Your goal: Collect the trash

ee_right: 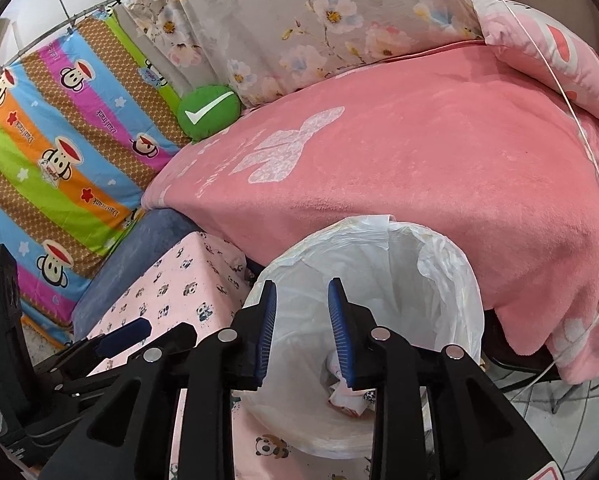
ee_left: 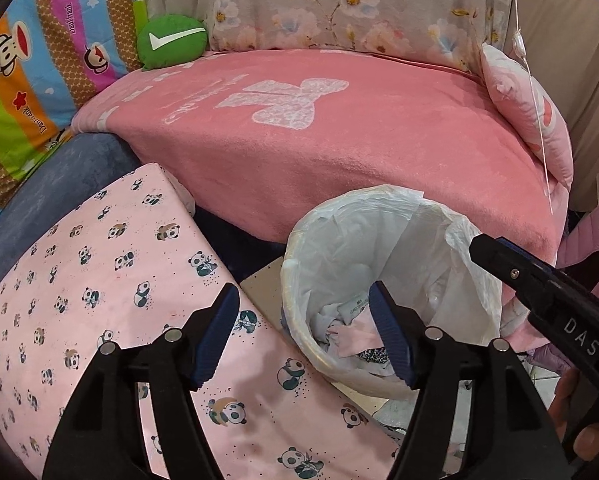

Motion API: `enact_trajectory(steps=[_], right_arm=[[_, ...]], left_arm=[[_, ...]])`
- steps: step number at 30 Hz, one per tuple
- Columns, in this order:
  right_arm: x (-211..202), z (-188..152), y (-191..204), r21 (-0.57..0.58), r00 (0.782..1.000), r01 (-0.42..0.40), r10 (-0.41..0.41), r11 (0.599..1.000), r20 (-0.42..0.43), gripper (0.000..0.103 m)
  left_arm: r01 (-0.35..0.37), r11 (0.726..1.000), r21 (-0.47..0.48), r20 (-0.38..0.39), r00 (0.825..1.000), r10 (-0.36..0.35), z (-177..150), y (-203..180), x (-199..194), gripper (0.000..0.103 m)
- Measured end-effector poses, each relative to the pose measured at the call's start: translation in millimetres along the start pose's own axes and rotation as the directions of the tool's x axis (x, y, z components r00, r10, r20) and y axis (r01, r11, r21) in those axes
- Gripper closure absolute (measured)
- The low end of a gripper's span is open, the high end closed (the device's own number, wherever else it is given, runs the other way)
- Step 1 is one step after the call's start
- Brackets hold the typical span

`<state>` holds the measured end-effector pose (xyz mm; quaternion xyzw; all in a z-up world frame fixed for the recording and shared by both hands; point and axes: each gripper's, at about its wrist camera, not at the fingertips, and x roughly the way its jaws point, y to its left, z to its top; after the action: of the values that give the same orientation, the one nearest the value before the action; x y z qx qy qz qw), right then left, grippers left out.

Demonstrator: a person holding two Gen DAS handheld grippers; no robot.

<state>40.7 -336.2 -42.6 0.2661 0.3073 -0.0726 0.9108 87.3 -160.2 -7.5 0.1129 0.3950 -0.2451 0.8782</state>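
Observation:
A round bin with a white plastic liner (ee_left: 431, 240) stands on the floor in front of a pink bed; it also shows in the right wrist view (ee_right: 451, 288). Crumpled paper and wrapper trash (ee_left: 347, 332) lies at its bottom, also visible in the right wrist view (ee_right: 349, 398). My left gripper (ee_left: 303, 336) is open and empty, its right finger over the bin's left rim. My right gripper (ee_right: 302, 328) is open and empty, held directly above the bin's mouth. The right gripper's body (ee_left: 539, 292) shows at the bin's right side in the left wrist view.
A pink panda-print cushion (ee_left: 111, 280) lies left of the bin. A pink blanket (ee_left: 339, 144) covers the bed behind it, with a green pillow (ee_left: 171, 42) and a pink pillow (ee_left: 531, 116) on it. A striped cartoon sheet (ee_right: 59, 140) hangs at left. Tiled floor (ee_right: 539, 412) shows at right.

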Motion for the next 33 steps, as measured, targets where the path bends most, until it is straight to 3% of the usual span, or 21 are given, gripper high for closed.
enact_trajectory(steps=[2, 6, 13, 24, 33], right_arm=[[-1.8, 0.1, 8.2, -0.023, 1.0, 0.016, -0.016, 1.0, -0.007, 0.07], [-5.4, -6.5, 18.1, -0.077, 0.999, 0.049, -0.051, 0.996, -0.02, 0.053], [-13.6, -19.8, 36.0, -0.191, 0.989, 0.143, -0.149, 0.971, -0.016, 0.038], [-31.6, -48.3, 48.7, -0.239, 0.963, 0.252, -0.267, 0.938, -0.031, 0.026], [-31.1, -58.1, 41.6, -0.216, 0.952, 0.268, -0.293, 0.939, -0.092, 0.017]], left_arm=[[-0.005, 1.0, -0.007, -0.004, 1.0, 0.005, -3.1, 2.1, -0.6, 0.038], [-0.02, 1.0, -0.023, -0.008, 1.0, 0.02, -9.8, 6.9, -2.0, 0.036], [-0.06, 0.998, -0.029, -0.015, 0.998, 0.06, -22.0, 10.3, -6.3, 0.028], [-0.096, 0.993, -0.069, -0.026, 0.995, 0.094, -42.4, 19.4, -17.9, 0.017], [-0.122, 0.987, -0.102, -0.042, 0.992, 0.118, -55.9, 27.5, -23.0, 0.013]])
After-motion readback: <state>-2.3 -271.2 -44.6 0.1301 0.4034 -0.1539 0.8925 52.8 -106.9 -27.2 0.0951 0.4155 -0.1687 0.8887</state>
